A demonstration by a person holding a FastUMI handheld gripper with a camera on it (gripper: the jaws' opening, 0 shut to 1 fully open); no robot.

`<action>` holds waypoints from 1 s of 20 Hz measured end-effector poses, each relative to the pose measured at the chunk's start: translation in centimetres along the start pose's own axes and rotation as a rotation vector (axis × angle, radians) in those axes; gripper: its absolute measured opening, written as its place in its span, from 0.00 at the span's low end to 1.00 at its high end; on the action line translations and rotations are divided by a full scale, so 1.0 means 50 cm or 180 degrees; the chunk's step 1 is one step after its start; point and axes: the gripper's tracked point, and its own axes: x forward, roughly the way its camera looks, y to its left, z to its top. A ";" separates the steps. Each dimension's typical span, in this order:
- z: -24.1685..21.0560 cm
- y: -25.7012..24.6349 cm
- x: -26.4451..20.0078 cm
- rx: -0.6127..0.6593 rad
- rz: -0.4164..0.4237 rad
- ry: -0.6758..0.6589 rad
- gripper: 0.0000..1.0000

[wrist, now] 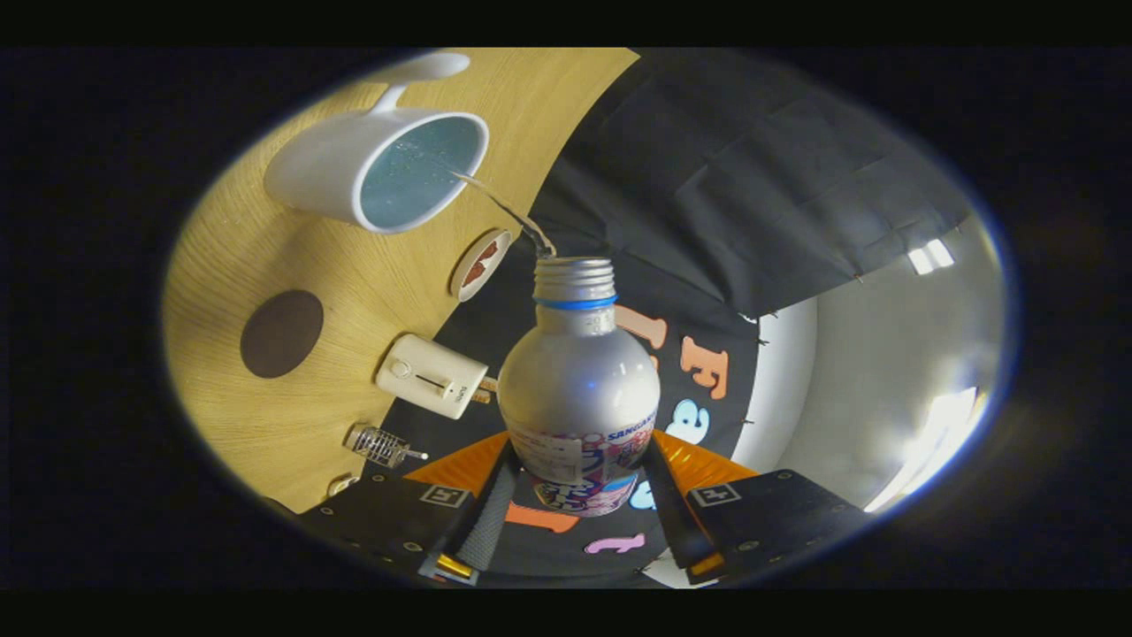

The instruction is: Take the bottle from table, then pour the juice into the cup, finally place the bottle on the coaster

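Silver metal is catching the light along the bottle (579, 389), which is sitting between the two fingers of the gripper (579, 482), both pressing on its labelled lower body from either side. Its cap is off and its threaded mouth is pointing ahead of the fingers. The whole view is rolling hard over, so the bottle is evidently being tipped; a thin stream (504, 205) is running from the mouth and arcing into the white cup (376, 168), which is standing beyond and to the left of the fingertips. By my reading the pour step is under way, and the grip is low on the body so the neck is staying clear for the liquid.

Just beside the bottle's mouth, near the table's edge, a small round disc with a reddish mark (480, 264) is lying flat; a dark brown round coaster (281, 333) is lying further left on the wooden table (230, 265), well apart from the cup. That dark disc is probably the resting spot for the bottle. Between it and the fingers a cream-coloured device (432, 375) and a small clear object with a wire coil (380, 445) are crowding the table edge, so the path to the coaster is narrowing there. Open wood is lying around the coaster itself.
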 end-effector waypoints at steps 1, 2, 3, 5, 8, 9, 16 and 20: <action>0.001 -0.003 -0.001 -0.0016 -0.0005 -0.0007 0.75; 0.000 -0.003 0.003 -0.0035 -0.0011 -0.0009 0.75; 0.000 -0.002 0.004 -0.0052 -0.0010 -0.0023 0.75; -0.005 -0.009 0.010 -0.0115 -0.0033 -0.0029 0.75; -0.008 -0.011 0.016 -0.0168 -0.0059 -0.0035 0.75; -0.009 -0.014 0.016 -0.0184 -0.0063 -0.0033 0.75; -0.023 -0.027 0.029 -0.0309 -0.0093 -0.0045 0.75; -0.013 -0.044 0.027 -0.0297 -0.0104 -0.0089 0.75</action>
